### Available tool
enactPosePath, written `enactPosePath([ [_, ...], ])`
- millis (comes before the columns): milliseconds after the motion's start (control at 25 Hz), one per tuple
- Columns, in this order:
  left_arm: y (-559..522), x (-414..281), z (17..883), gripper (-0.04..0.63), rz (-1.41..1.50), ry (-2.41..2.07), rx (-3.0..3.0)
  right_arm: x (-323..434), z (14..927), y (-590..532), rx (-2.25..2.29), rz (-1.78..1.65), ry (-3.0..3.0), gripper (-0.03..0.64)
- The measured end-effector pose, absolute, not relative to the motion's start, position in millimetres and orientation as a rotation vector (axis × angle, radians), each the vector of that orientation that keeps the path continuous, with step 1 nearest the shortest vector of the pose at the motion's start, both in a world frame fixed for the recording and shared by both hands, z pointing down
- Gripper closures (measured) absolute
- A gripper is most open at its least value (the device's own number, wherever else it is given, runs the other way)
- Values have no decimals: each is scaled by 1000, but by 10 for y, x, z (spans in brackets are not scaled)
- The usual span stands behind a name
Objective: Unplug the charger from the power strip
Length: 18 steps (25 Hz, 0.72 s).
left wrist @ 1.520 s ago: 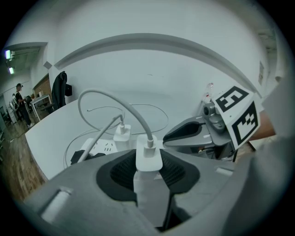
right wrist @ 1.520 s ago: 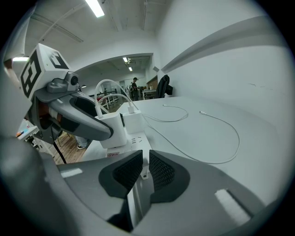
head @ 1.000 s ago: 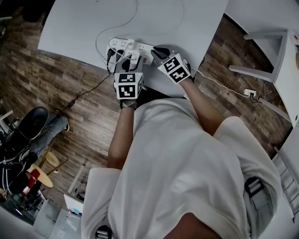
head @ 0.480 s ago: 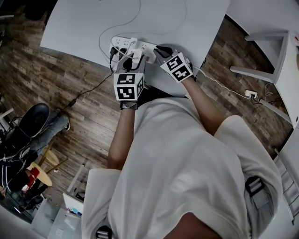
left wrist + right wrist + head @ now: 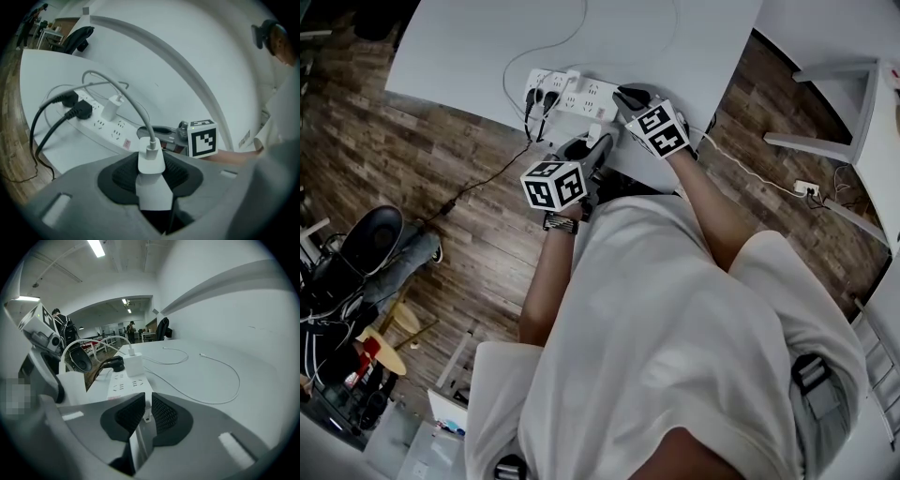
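The white power strip (image 5: 572, 94) lies near the table's front edge. My left gripper (image 5: 151, 185) is shut on a white charger (image 5: 151, 161), held clear of the strip, with its grey cable (image 5: 136, 105) arching back over the table. In the head view the left gripper (image 5: 596, 142) sits just in front of the strip. My right gripper (image 5: 626, 97) stands at the strip's right end. Its jaws are shut, with the tips (image 5: 144, 414) on the near end of the strip (image 5: 126, 383). A second white charger (image 5: 111, 108) and two black plugs (image 5: 77, 110) stay plugged in.
Loose white cables (image 5: 211, 364) lie across the white table (image 5: 487, 47). Black cords (image 5: 478, 178) drop off its front edge to the wood floor. A second strip (image 5: 802, 187) lies on the floor at the right, and a dark chair (image 5: 366, 244) stands at the left.
My left gripper has drawn back from the strip toward the person and rolled, bringing the white charger out of its socket. The right gripper has stayed at the strip's end.
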State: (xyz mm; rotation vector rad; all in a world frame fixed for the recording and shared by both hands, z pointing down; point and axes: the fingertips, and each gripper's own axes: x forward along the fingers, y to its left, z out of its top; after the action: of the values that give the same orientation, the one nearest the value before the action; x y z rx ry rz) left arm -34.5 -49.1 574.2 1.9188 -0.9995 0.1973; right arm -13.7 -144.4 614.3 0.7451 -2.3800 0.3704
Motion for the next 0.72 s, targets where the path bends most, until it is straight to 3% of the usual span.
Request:
enactPosePath([
  [720, -441, -252, 6037, 448, 238, -962, 1881, -163, 6118, -1443, 782, 356, -2377, 572],
])
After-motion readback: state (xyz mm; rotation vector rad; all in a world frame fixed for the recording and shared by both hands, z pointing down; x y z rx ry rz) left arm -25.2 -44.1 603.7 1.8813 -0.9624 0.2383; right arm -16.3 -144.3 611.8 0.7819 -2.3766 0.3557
